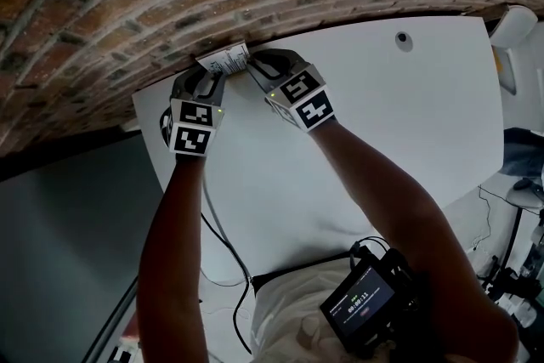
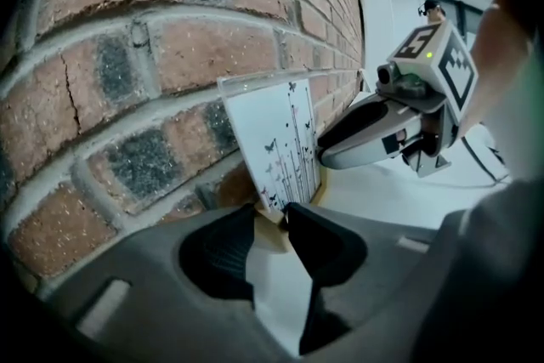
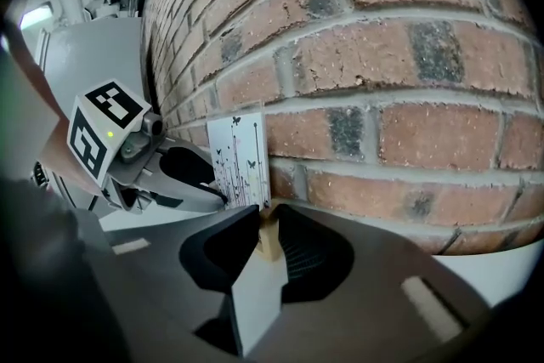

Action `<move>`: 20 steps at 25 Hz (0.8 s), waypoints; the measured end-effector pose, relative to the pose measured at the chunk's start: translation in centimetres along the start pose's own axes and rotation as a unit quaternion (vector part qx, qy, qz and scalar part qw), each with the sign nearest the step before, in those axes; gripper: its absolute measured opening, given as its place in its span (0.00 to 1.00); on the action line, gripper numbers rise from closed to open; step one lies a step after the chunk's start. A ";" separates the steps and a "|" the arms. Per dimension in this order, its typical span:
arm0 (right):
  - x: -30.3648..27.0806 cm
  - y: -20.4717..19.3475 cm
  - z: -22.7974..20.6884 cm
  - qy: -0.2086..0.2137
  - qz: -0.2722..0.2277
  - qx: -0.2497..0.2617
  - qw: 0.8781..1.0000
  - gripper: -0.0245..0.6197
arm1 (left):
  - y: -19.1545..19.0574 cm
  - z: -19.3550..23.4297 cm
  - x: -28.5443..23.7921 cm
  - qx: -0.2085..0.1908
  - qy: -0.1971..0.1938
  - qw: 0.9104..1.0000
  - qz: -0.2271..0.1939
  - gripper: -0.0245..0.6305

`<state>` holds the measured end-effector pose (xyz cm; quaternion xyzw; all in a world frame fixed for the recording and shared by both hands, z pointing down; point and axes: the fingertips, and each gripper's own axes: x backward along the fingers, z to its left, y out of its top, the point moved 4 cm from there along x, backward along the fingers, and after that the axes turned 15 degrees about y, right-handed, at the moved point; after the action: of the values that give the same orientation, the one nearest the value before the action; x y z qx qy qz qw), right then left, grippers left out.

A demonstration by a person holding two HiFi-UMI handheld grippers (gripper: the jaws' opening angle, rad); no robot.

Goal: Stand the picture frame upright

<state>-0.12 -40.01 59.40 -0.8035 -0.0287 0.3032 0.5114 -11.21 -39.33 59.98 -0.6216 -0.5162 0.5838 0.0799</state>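
Picture frame (image 1: 223,59) stands nearly upright at the far edge of the table (image 1: 382,123), its back close to the brick wall (image 1: 127,4); I cannot tell whether it touches the wall. Left gripper (image 2: 270,212) is clamped on one lower corner, right gripper (image 3: 268,217) on the other. Step in hand: settling the frame on its base. Next move, as I judge it: confirm it balances, then ease each grip off gently.

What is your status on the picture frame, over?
Both shut on the picture frame: left gripper at one lower end, right gripper at the other. Frame near upright on the table, beside the brick wall. Nothing in the way.
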 end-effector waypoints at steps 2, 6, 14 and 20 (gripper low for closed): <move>0.0 -0.1 -0.1 -0.001 -0.002 -0.006 1.000 0.16 | 0.0 0.0 -0.1 0.007 -0.003 1.000 0.001 0.24; -0.1 0.0 -0.3 -0.001 -0.009 -0.019 1.000 0.16 | 0.0 0.1 -0.3 0.022 -0.003 1.000 0.008 0.24; 0.6 -0.2 -0.2 -0.007 -0.020 -0.027 0.999 0.19 | -0.9 0.4 0.4 0.066 0.000 0.998 0.018 0.28; 1.8 -0.6 0.5 -0.006 -0.032 -0.038 0.999 0.18 | -2.3 0.2 2.5 0.110 -0.005 0.994 0.020 0.28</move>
<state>1.18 -38.70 58.90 -0.8193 -0.0693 0.2902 0.4896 -13.13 -36.58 59.92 -0.6167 -0.4368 0.6412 0.1334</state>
